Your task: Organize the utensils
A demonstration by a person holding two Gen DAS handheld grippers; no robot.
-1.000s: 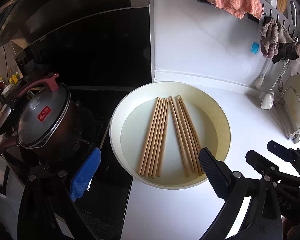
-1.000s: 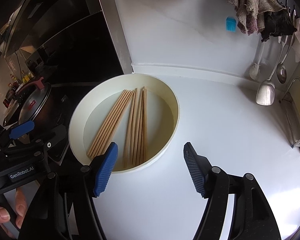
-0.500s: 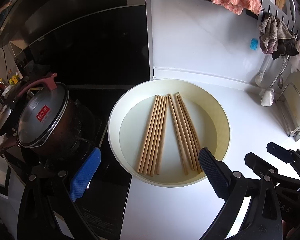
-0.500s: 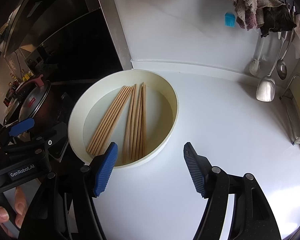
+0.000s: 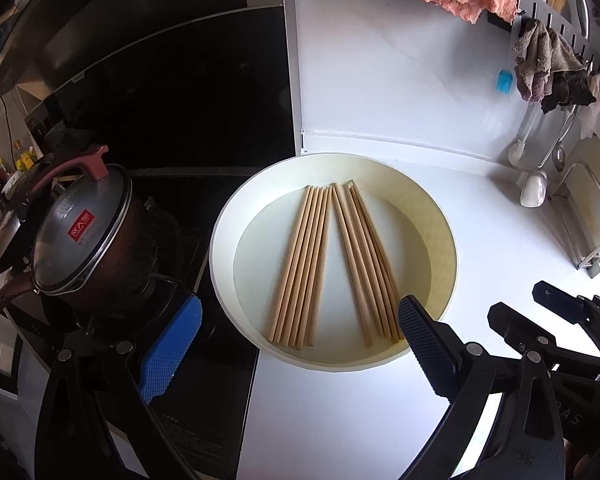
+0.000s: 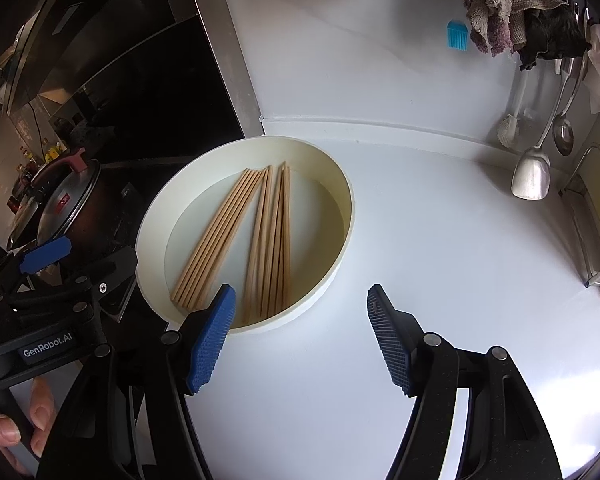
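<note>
In the basin [image 5: 440,216], chopsticks [image 5: 300,264] lie unmoved (grippers too).

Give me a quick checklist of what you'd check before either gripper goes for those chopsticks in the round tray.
1. Left gripper open and empty: ok.
2. Right gripper open and empty: ok.
3. Chopsticks all lying flat inside the round tray, in two fanned bundles: ok.
4. Nothing lying on top of the chopsticks: ok.
5. Lidded pot stands close beside the tray on the left gripper's side; room to approach: cannot tell.
6. Where the chopsticks should go: cannot tell.
</note>
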